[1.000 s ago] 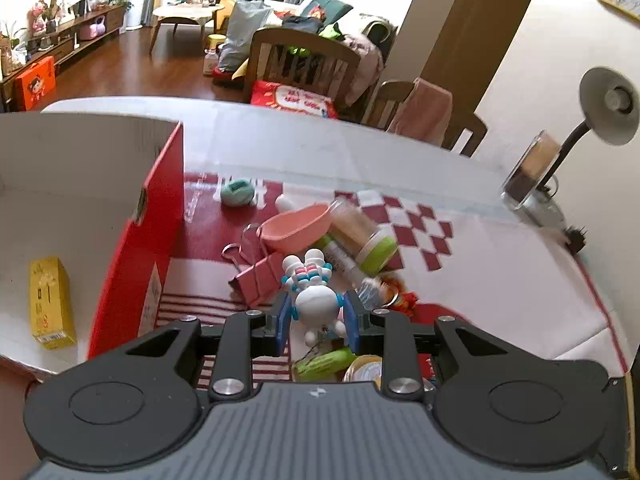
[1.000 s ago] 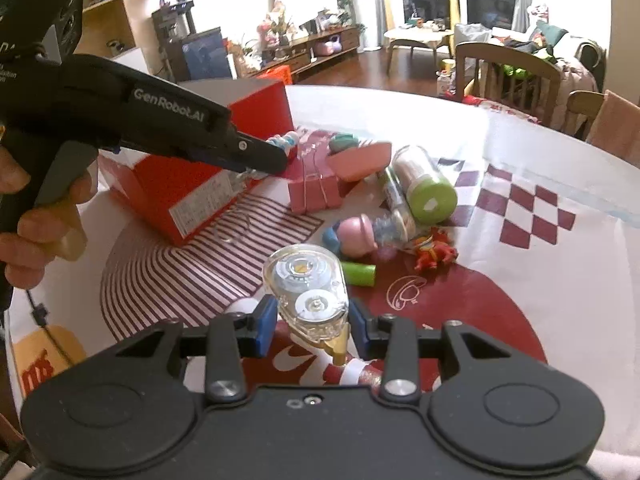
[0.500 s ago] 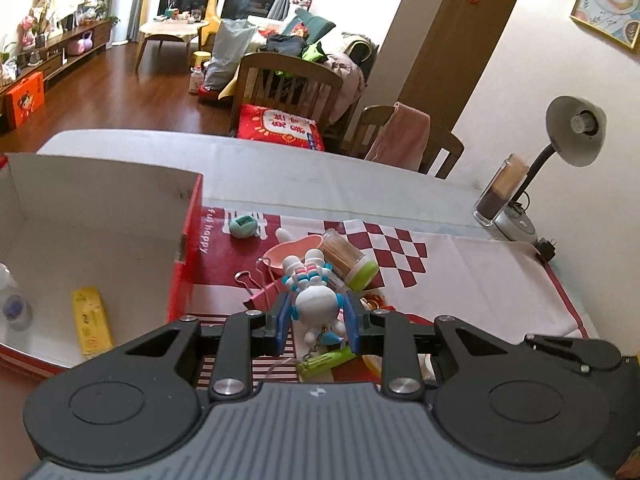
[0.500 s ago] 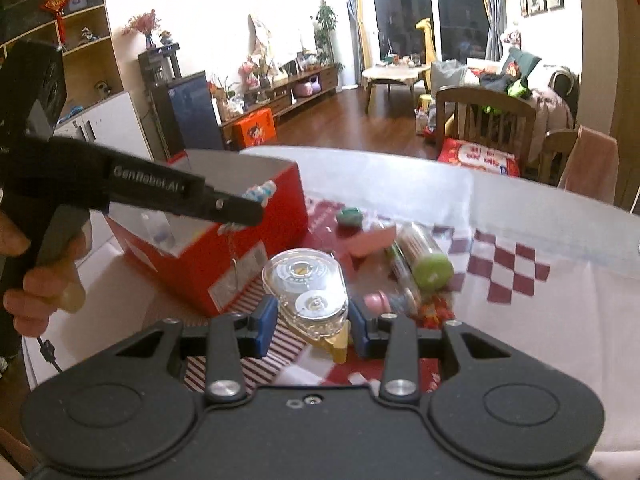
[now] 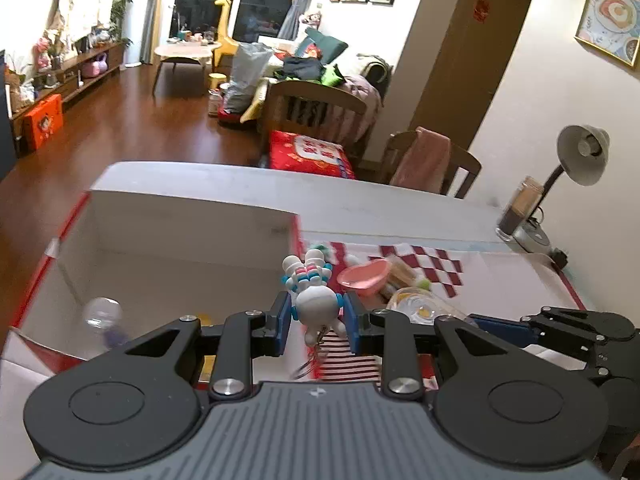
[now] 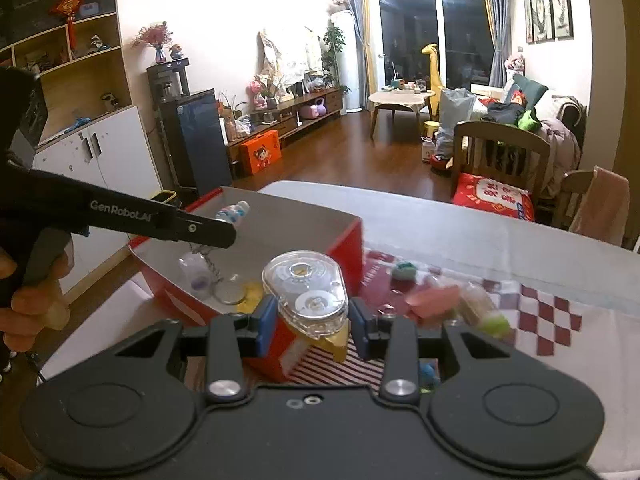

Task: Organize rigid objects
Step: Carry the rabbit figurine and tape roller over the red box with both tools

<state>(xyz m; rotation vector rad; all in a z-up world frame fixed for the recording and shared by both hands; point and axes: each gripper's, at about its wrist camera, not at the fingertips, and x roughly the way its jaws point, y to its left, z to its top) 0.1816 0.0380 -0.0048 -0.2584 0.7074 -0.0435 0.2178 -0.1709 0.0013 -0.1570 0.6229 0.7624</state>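
Over the red box's right wall, in your left wrist view, your left gripper clamps the white astronaut keychain; you're mid-carry, so next comes a release above the box floor. From the right wrist view, your right gripper pinches the clear correction tape dispenser near the box corner. Mind the left tool ahead and the pink scoop beside.
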